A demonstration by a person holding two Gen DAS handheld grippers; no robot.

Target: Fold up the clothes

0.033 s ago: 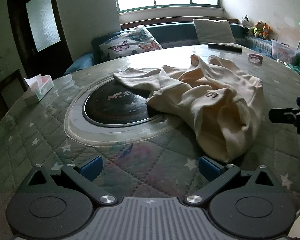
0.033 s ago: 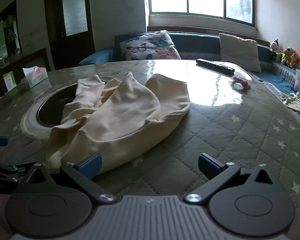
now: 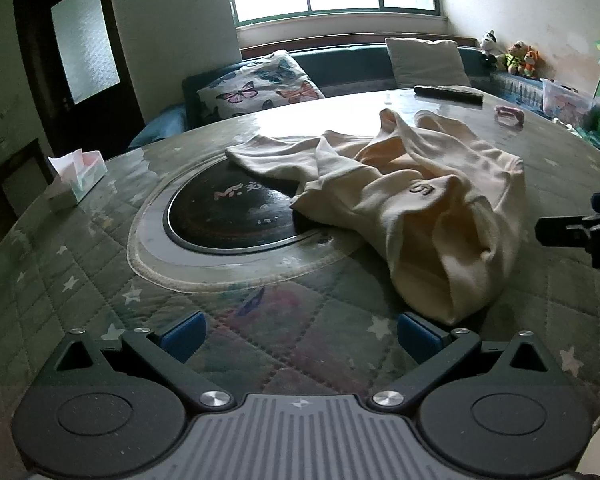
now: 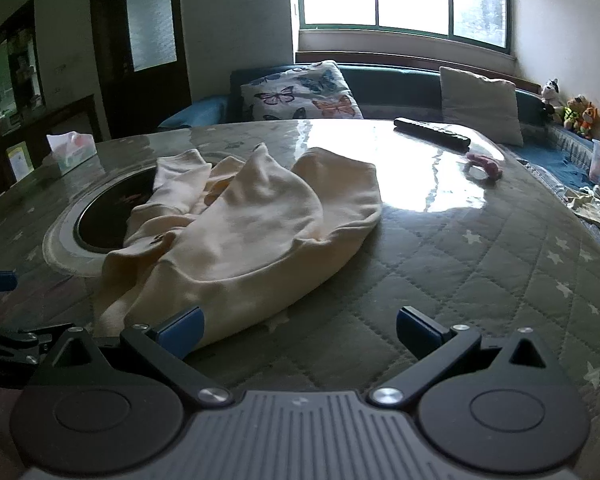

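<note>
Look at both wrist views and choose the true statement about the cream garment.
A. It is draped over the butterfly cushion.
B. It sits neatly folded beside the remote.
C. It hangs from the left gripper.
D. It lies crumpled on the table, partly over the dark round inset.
D: the cream garment lies bunched on the table, one part reaching over the dark round inset; both grippers are open and empty.
</note>
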